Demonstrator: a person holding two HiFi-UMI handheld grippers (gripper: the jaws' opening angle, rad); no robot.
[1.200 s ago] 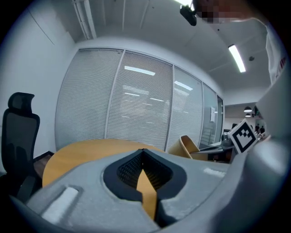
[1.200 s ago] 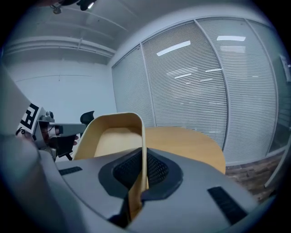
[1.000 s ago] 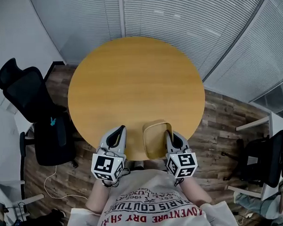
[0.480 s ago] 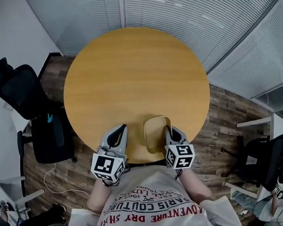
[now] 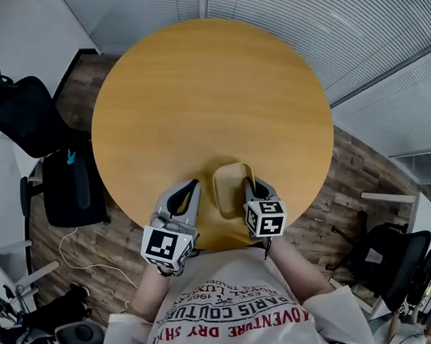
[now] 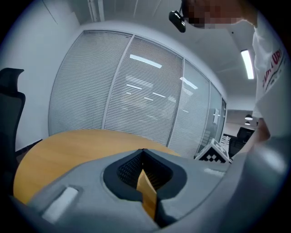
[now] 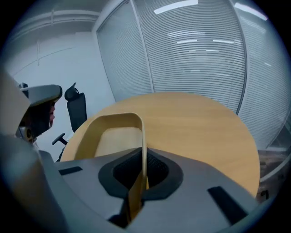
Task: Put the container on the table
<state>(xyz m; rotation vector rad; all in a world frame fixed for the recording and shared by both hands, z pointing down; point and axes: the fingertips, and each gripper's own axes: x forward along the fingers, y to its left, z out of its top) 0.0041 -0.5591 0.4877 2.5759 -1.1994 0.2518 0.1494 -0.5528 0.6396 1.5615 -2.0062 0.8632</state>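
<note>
Right hand-held gripper [image 5: 250, 191] is clamped on the container [image 5: 229, 192] wall, so it is held upright over the tabletop [image 5: 199, 98]; left hand-held gripper [image 5: 193, 184] is closed and empty.

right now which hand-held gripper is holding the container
The right hand-held gripper, clamped on the wall of the container; the left hand-held gripper is shut on nothing.

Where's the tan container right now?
Head view, low centre: the tan rounded container is at the near edge of the round wooden table, its right wall pinched by the right gripper.

Tan open container [image 5: 229, 192] — upright, table [image 5: 199, 98] near edge.
</note>
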